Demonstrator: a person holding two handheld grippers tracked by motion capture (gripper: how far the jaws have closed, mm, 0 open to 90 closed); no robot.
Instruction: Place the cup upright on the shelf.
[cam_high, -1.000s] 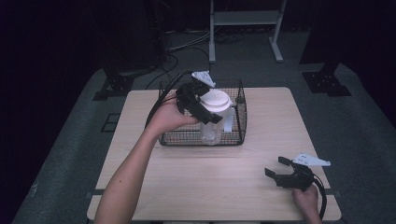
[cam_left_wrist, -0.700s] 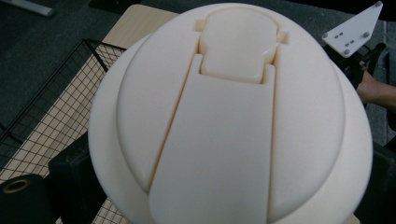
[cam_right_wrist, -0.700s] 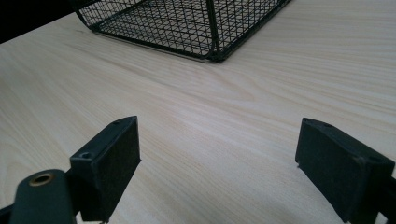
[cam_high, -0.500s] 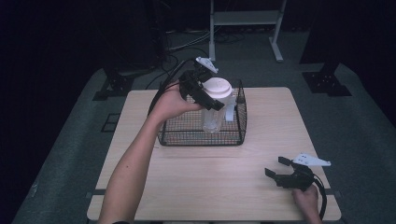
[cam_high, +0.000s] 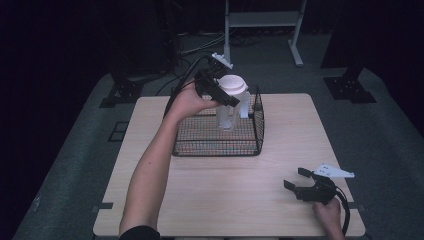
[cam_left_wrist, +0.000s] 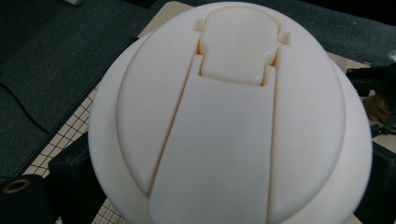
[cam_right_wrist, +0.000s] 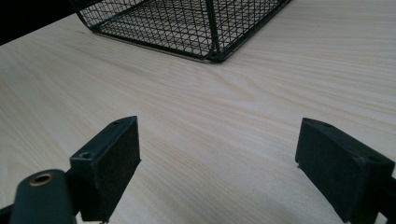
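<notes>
A clear bottle (cam_high: 227, 114) with a round white flip lid (cam_high: 234, 83) hangs over the black wire basket (cam_high: 215, 149). Its lower part shows against the basket's inside. My left gripper (cam_high: 223, 93) is shut on the bottle just under the lid. In the left gripper view the lid (cam_left_wrist: 233, 116) is seen from above, with a black finger (cam_left_wrist: 70, 179) at either side. My right gripper (cam_high: 294, 178) rests low at the table's front right corner, open and with nothing in it. Bare wood lies between its pads (cam_right_wrist: 109, 161).
The basket (cam_right_wrist: 187, 23) stands at the back middle of the light wooden table (cam_high: 225, 195), well away from the right gripper. Dark floor, cables and a white stand's legs (cam_high: 260, 30) lie beyond the table.
My left gripper has lifted the bottle up and slightly back, so it stands higher over the basket than a second ago. The right gripper has stayed put.
</notes>
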